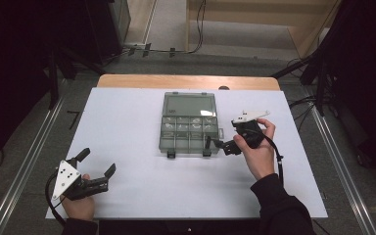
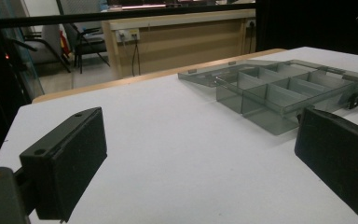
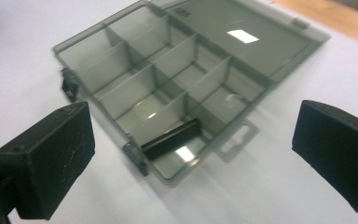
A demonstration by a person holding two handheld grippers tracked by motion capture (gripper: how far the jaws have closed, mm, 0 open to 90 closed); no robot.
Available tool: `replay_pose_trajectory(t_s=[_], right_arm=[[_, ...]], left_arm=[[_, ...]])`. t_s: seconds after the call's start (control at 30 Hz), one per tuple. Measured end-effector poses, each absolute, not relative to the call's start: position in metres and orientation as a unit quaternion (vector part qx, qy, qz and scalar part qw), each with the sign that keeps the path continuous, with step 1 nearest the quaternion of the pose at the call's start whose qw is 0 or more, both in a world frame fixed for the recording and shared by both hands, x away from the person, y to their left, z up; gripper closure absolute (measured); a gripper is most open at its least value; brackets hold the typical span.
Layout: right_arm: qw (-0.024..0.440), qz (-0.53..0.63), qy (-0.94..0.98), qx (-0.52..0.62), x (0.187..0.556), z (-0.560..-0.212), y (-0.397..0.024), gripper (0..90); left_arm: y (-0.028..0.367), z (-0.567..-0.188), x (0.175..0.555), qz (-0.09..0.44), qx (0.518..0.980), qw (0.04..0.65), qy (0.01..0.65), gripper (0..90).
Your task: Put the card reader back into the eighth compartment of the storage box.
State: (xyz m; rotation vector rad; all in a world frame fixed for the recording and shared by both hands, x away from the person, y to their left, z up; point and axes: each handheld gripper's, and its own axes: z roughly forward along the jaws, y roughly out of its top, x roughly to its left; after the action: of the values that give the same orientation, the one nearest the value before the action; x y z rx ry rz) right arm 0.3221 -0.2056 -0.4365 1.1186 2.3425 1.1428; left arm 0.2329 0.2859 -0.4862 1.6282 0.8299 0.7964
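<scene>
Organiser box (image 1: 190,122) lies lid-open at mid table (image 1: 127,112). Black bar (image 3: 170,138) sits in near corner cell, one end propped on divider. Right gripper (image 3: 191,158) just beside that corner, jaws spread wide, nothing between. Left gripper (image 1: 98,164) well apart, gaping, empty.

Judgement: draw right gripper straight back, avoid knocking rim; check bar seats flat.

Small mark on lid, unreadable.

light: dim room, white table (image 1: 137,196) brightest | glare: bright patch on the box lid (image 3: 242,36) beyond the jaws, smaller glint on the box floor between them | shadows: soft, faint | blur: all views soft and grainy; near jaws in both gripper views slightly out of focus | surroundings: nearly black
</scene>
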Motion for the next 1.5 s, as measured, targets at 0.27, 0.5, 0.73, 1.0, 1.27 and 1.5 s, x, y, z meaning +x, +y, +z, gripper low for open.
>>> replay_pose_trajectory(t_s=[0.27, 0.5, 0.73, 1.0, 1.27, 1.5], right_arm=[[0.16, 0.41, 0.807, 0.394, 0.311, -0.435, -0.214, 0.0], [0.161, 0.424, 0.796, 0.401, 0.302, -0.436, -0.228, 0.0], [0.168, 0.433, 0.787, 0.407, 0.294, -0.44, -0.24, 0.0], [0.177, 0.442, 0.778, 0.409, 0.285, -0.443, -0.252, 0.0], [0.188, 0.456, 0.768, 0.408, 0.273, -0.445, -0.263, 0.0], [0.195, 0.464, 0.758, 0.415, 0.266, -0.446, -0.275, 0.0]], left_arm=[[0.286, -0.486, 0.233, 0.336, 0.685, 0.543, 0.351, 2.3], [0.286, -0.486, 0.233, 0.336, 0.685, 0.543, 0.351, 2.3], [0.286, -0.486, 0.233, 0.336, 0.685, 0.543, 0.351, 2.3], [0.286, -0.486, 0.233, 0.336, 0.686, 0.543, 0.35, 2.3], [0.286, -0.486, 0.232, 0.337, 0.685, 0.542, 0.351, 2.3], [0.285, -0.486, 0.233, 0.338, 0.687, 0.54, 0.35, 2.3]])
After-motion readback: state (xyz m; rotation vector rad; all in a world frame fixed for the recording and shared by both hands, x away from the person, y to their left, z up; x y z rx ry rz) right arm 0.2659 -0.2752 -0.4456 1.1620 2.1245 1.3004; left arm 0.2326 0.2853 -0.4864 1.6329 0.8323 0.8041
